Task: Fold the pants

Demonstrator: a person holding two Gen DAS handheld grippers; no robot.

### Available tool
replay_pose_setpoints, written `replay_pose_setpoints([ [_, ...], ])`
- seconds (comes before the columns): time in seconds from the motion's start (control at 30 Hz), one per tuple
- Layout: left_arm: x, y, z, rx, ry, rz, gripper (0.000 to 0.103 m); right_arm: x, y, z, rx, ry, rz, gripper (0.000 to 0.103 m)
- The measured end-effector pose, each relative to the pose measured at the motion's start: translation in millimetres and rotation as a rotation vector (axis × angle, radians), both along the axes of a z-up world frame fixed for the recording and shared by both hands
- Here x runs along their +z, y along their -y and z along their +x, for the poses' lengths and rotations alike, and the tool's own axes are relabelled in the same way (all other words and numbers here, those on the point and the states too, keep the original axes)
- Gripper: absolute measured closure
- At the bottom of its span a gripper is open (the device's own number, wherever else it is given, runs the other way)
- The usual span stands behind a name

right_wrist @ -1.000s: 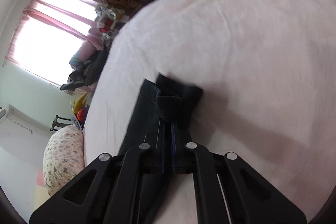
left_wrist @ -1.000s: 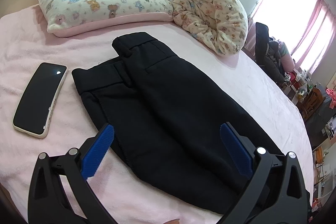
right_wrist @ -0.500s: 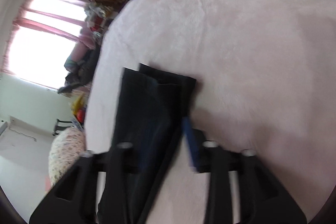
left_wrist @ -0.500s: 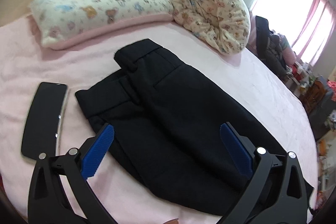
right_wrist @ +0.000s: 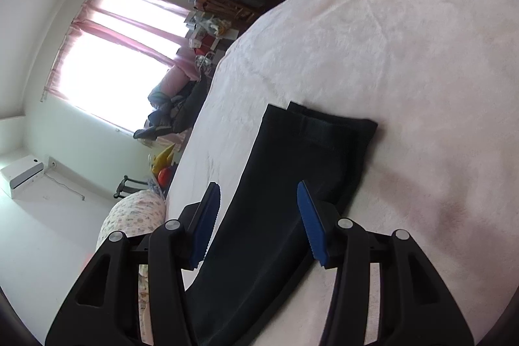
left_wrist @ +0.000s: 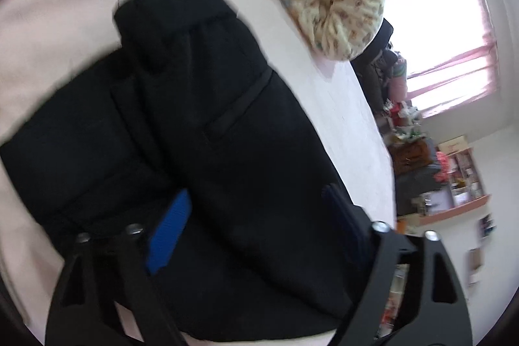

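Pink bed (right_wrist: 405, 21) w/ black pants (right_wrist: 275, 200) flat, legs stacked; left tool (left_wrist: 256, 219) closing, right tool (right_wrist: 259, 216) open

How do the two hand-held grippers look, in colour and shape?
Both look alike. The left hand-held gripper and the right hand-held gripper have black frames with triangular cut-outs and silver round bolts at the joints. Each finger carries a blue ribbed pad. No cables, markings or sleeves are visible.
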State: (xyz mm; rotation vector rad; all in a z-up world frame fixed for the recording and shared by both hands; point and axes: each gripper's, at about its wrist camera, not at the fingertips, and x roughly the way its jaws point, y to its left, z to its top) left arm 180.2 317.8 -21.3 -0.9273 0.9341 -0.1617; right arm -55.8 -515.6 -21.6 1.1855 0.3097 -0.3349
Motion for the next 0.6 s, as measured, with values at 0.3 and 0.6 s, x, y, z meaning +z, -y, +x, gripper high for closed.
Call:
replay_pose_setpoints([
  [0.3, -0.5, 5.3, 12.0, 0.025, 0.047, 0.053, 0.043, 0.2, -22.8, 15.7, 0.099, -0.019, -0.009, 0.051],
  [0.6, -6.4, -3.5, -9.2, 0.113, 0.122, 0.061, 0.095, -3.8, -28.0, 18.7, 0.126, -0.036, -0.001, 0.051],
])
